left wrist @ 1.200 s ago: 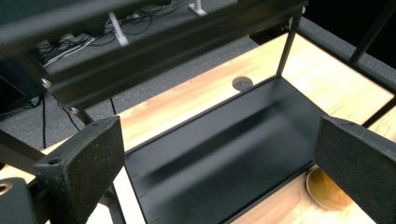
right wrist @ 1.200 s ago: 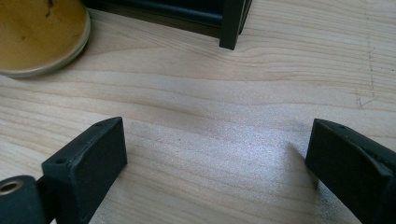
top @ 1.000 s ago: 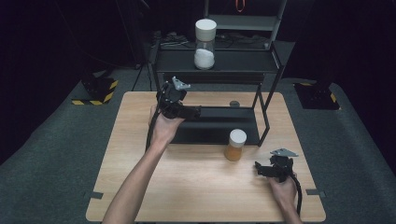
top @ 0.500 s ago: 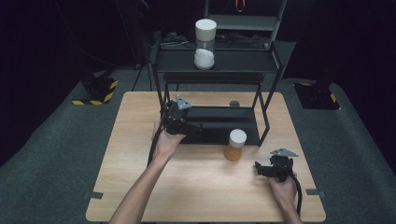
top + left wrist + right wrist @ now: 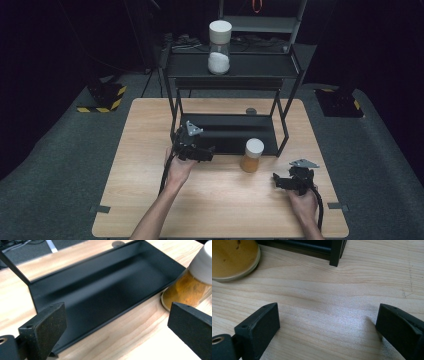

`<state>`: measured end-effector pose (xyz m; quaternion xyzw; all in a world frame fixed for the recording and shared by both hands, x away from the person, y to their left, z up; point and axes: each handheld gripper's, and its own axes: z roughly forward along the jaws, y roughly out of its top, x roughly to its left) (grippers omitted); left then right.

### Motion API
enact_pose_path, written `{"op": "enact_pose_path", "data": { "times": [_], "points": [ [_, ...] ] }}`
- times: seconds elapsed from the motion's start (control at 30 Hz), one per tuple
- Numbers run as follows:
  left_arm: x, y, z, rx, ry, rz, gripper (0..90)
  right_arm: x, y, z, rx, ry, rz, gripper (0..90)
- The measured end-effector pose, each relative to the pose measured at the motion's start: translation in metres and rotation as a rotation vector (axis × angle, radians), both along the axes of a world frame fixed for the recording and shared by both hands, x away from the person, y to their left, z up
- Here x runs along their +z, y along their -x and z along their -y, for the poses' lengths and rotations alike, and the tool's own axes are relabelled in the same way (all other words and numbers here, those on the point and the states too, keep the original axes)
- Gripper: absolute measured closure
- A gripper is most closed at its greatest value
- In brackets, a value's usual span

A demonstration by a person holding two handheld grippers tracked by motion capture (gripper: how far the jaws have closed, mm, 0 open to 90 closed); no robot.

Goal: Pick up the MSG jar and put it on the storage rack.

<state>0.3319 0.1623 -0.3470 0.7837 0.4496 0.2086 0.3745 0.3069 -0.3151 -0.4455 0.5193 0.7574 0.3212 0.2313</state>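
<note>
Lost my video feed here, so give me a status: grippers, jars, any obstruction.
Left gripper open, empty, at the black metal shelf's bottom tray. Right gripper open over bare wooden table. Orange-filled white-lidded jar upright between them, untouched. Nothing blocking it.

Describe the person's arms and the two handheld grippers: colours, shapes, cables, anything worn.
Both forearms are bare, no sleeves visible. The left gripper and right gripper are black, each with two blocky flat-faced jaws, a grey three-cornered plate on top and a trailing black cable.

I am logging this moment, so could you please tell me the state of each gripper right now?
Left gripper: open, holding nothing.
Right gripper: open, holding nothing.
</note>
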Motion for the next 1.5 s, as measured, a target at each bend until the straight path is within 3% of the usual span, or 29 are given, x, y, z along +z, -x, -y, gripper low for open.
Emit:
{"op": "enact_pose_path", "data": {
  "times": [0.13, 0.37, 1.0, 1.5],
  "points": [
    [-0.018, 0.004, -0.001, 0.009, 0.006, -0.017, 2.1, 0.000, 0.000, 0.000, 0.000, 0.000, 0.000, 4.5],
    [-0.032, 0.008, -0.004, 0.013, 0.020, -0.029, 2.1, 0.000, 0.000, 0.000, 0.000, 0.001, 0.000, 4.4],
    [-0.083, 0.010, 0.002, 0.050, -0.021, -0.070, 2.5, 0.000, 0.000, 0.000, -0.001, 0.001, 0.000, 4.4],
    [-0.098, 0.014, 0.006, 0.074, -0.036, -0.077, 2.5, 0.000, 0.000, 0.000, -0.001, 0.001, 0.000, 4.4]
  ]
}}
